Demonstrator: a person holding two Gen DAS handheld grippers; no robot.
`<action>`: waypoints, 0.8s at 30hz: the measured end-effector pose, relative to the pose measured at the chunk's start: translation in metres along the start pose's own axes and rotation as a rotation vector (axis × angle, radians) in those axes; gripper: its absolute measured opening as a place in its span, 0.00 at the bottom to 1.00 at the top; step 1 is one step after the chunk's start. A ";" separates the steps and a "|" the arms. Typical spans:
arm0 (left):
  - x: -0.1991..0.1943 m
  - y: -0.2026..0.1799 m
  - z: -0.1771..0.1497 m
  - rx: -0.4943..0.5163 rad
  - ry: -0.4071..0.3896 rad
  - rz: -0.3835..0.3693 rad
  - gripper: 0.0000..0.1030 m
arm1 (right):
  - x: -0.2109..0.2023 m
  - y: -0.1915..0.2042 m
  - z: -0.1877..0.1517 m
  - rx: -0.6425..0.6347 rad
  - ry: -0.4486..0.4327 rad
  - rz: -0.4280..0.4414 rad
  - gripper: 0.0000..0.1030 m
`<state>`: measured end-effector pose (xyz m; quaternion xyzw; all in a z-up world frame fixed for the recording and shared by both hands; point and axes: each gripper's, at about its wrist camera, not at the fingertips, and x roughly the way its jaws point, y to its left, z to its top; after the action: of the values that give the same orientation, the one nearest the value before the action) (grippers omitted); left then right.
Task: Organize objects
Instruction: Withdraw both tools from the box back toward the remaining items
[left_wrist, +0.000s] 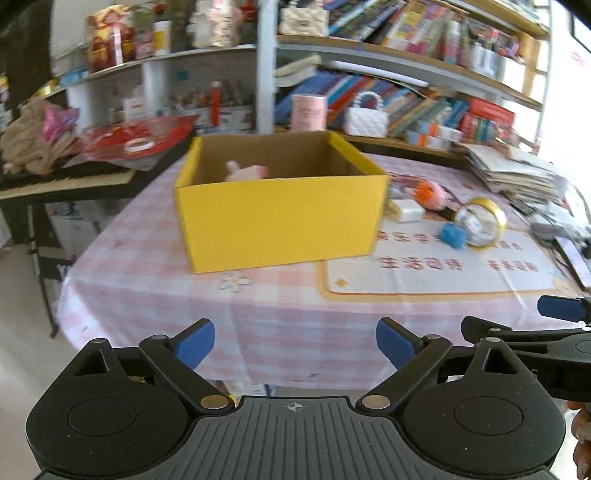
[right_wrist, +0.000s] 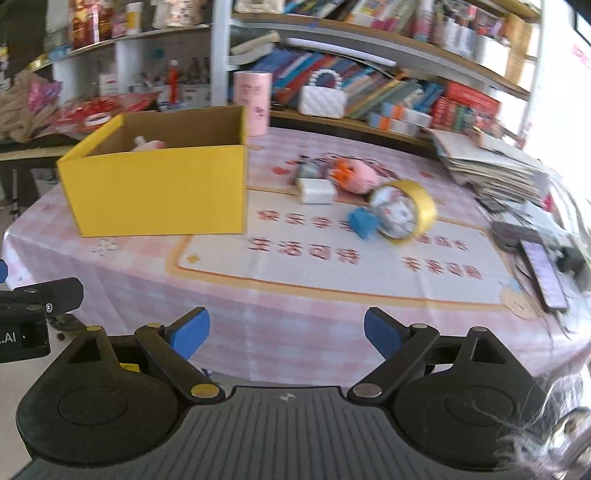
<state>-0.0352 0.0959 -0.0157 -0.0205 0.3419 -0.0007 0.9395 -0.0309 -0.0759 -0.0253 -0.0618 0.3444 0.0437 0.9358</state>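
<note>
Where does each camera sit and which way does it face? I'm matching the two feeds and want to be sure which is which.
Left wrist: on the left gripper, tilted down at the yellow box; its own open blue fingers show, with the right gripper at the right edge.
Right wrist: on the right gripper, facing the yellow tape roll and blue block; its own open fingers show, and the left gripper at the left edge.
Shared: box, tape roll, checked tablecloth, bookshelves.
</note>
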 end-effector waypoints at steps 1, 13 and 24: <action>0.000 -0.004 0.000 0.010 0.002 -0.014 0.93 | -0.002 -0.005 -0.002 0.010 0.000 -0.012 0.88; 0.015 -0.053 0.007 0.093 0.025 -0.128 0.94 | -0.011 -0.053 -0.015 0.109 0.022 -0.134 0.88; 0.043 -0.099 0.022 0.130 0.053 -0.177 0.94 | 0.007 -0.105 -0.013 0.170 0.065 -0.193 0.88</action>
<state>0.0130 -0.0029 -0.0225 0.0102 0.3627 -0.1061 0.9258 -0.0210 -0.1817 -0.0309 -0.0165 0.3694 -0.0781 0.9258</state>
